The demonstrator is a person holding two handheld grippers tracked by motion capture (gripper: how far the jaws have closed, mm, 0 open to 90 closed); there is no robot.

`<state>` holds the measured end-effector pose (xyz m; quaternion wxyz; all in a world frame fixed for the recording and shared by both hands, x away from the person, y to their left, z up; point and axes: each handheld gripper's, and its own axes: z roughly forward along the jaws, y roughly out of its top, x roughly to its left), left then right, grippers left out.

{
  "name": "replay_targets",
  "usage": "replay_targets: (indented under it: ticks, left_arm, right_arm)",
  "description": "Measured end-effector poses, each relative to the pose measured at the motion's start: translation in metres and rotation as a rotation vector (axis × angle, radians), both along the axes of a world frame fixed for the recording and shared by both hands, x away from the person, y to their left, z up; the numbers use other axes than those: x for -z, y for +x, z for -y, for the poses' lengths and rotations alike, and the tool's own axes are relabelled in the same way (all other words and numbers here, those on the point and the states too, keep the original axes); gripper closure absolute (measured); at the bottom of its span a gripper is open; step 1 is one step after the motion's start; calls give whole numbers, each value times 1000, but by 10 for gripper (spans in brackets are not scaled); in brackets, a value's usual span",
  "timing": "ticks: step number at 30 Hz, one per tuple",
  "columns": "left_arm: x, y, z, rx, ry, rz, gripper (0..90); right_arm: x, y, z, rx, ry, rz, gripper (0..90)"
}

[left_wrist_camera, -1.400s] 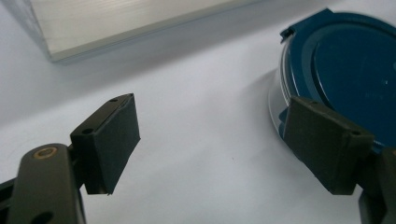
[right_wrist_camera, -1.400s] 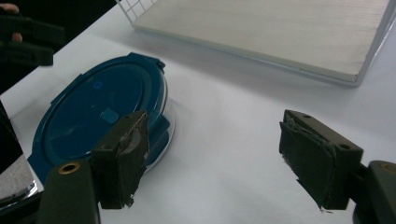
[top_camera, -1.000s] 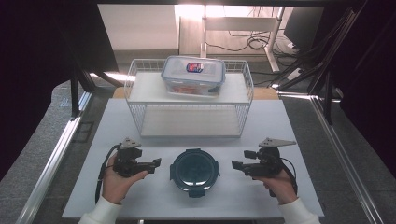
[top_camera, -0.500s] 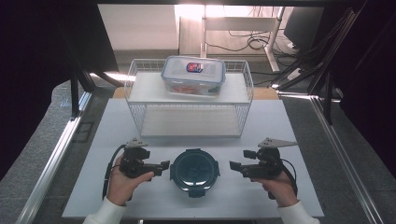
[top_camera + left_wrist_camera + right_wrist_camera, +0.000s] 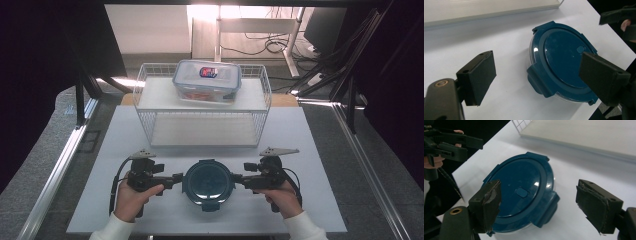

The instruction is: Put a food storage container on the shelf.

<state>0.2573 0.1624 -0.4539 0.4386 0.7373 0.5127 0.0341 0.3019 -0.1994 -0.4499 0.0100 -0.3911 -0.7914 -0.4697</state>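
Note:
A round dark-teal container (image 5: 208,184) with a clip-on lid sits on the white table near the front edge. My left gripper (image 5: 176,179) is level at its left side, jaws open, tips close to the rim. In the left gripper view the lid (image 5: 564,60) lies ahead between the open jaws of my left gripper (image 5: 540,75). My right gripper (image 5: 239,179) faces it from the right, open. Its jaws have just been closing a little; in the right gripper view a side clip of the container (image 5: 521,192) lies between the jaws of my right gripper (image 5: 543,203), untouched.
A white wire basket rack (image 5: 202,127) stands behind the round container, across the middle of the table (image 5: 320,150). On its top shelf rests a clear rectangular box (image 5: 207,80) with a lid. Bare table surface lies at both sides of the hands.
My right gripper has slid left toward the round container. The left gripper has shifted only slightly toward it. The container has stayed in place.

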Motion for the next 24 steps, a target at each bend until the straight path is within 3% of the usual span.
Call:
replay_targets:
  ticks: [6, 13, 19, 24]
  left_arm:
    - [8, 0, 3, -12, 6, -38, 122]
    - [23, 5, 12, 6, -38, -103, 121]
    - [33, 10, 14, 6, -97, -153, 120]
    - [41, 13, 21, 12, -94, -185, 118]
  right_arm:
    - [8, 3, -8, -22, -14, -49, 187]
    - [18, 4, -12, -30, -4, -91, 147]
    - [31, 6, -20, -22, -20, -156, 124]
    - [35, 9, -21, -17, -17, -172, 121]
